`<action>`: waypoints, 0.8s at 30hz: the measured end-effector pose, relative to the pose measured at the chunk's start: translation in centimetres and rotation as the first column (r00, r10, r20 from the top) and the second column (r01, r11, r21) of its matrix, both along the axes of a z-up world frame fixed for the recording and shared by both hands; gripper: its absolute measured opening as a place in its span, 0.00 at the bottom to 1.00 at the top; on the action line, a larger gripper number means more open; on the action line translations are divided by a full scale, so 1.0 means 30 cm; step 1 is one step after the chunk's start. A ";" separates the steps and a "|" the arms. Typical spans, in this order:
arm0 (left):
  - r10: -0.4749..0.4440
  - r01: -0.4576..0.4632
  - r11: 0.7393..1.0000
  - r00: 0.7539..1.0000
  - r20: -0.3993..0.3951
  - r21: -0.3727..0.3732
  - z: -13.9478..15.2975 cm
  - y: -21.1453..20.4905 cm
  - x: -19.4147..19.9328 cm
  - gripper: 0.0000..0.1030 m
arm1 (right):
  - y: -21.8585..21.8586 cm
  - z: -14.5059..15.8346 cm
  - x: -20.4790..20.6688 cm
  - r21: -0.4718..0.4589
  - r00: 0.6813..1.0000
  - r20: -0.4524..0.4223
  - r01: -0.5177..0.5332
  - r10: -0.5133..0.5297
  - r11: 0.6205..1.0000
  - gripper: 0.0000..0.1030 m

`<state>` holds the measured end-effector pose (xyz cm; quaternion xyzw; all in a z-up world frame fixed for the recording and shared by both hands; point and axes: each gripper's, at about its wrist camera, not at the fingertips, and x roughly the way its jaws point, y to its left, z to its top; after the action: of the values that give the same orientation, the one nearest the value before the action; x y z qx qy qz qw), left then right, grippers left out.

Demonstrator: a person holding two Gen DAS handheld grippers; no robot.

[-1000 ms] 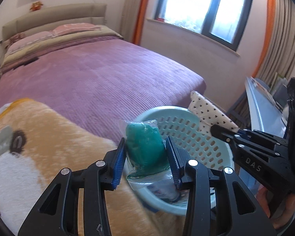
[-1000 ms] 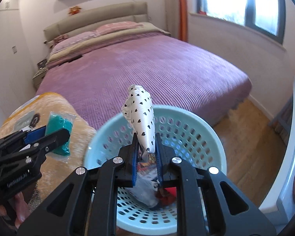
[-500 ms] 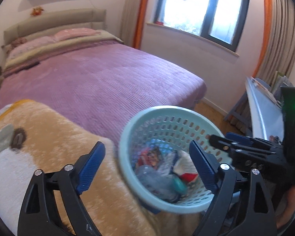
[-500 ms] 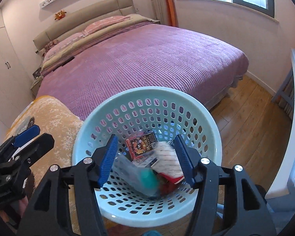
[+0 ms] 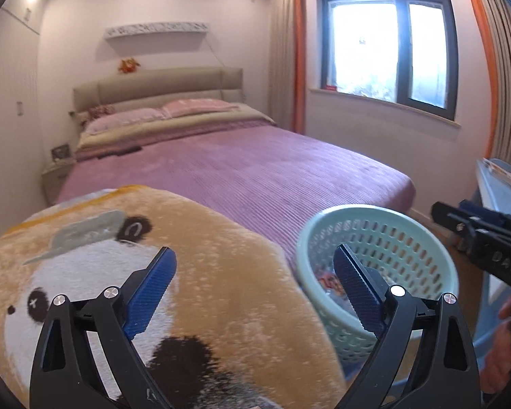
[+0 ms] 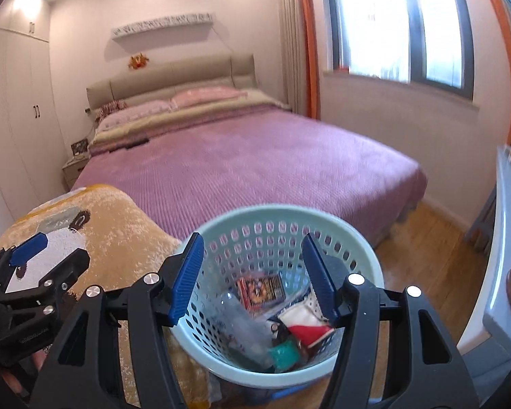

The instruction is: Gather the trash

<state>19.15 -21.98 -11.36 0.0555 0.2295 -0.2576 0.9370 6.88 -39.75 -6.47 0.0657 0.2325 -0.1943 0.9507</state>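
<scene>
A light blue perforated basket (image 6: 364, 252) stands beside the bed's foot and also shows in the left wrist view (image 5: 436, 255). It holds trash: a red printed packet (image 6: 260, 288), a clear bag with teal contents (image 6: 282, 352), a red-and-white wrapper (image 6: 306, 327). My right gripper (image 6: 252, 277) is open and empty just above the basket. My left gripper (image 5: 253, 289) is open and empty over the panda blanket (image 5: 119, 272), left of the basket.
A large bed with a purple cover (image 5: 255, 170) fills the middle. A window (image 5: 388, 47) with orange curtains is on the right wall. A light blue desk edge (image 6: 507, 238) stands at right over wooden floor (image 6: 426, 231). White wardrobes (image 6: 13, 119) are at left.
One second ago my left gripper held a teal bag and my right a dotted wrapper over the basket. Both opened and dropped them in. Both grippers have since tilted up and the left moved left.
</scene>
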 end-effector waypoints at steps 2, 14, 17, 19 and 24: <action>0.014 -0.014 1.000 1.000 0.023 -0.011 -0.006 0.009 -0.009 0.88 | 0.015 0.006 -0.005 -0.015 1.000 0.015 0.003 -0.003 1.000 0.55; -0.001 0.004 0.999 0.998 0.065 -0.046 0.001 0.047 -0.050 0.91 | 0.026 -0.025 -0.034 -0.011 0.997 0.044 0.065 -0.064 0.998 0.55; -0.003 0.006 0.999 0.997 0.072 -0.040 0.002 0.042 -0.055 0.91 | 0.027 -0.020 -0.027 -0.021 0.997 0.038 0.066 -0.065 0.998 0.55; -0.004 0.007 0.999 0.997 0.074 -0.037 0.002 0.041 -0.054 0.91 | 0.031 -0.010 -0.024 -0.031 0.997 0.041 0.063 -0.062 0.998 0.55; -0.002 0.005 0.999 0.998 0.064 -0.043 -0.001 0.047 -0.045 0.92 | 0.037 -0.009 -0.014 -0.019 0.999 0.022 0.048 -0.048 0.999 0.55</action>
<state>17.79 -20.58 -11.40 0.0440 0.1937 -0.2624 0.9443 6.45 -38.66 -6.73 0.0640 0.2185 -0.2188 0.9488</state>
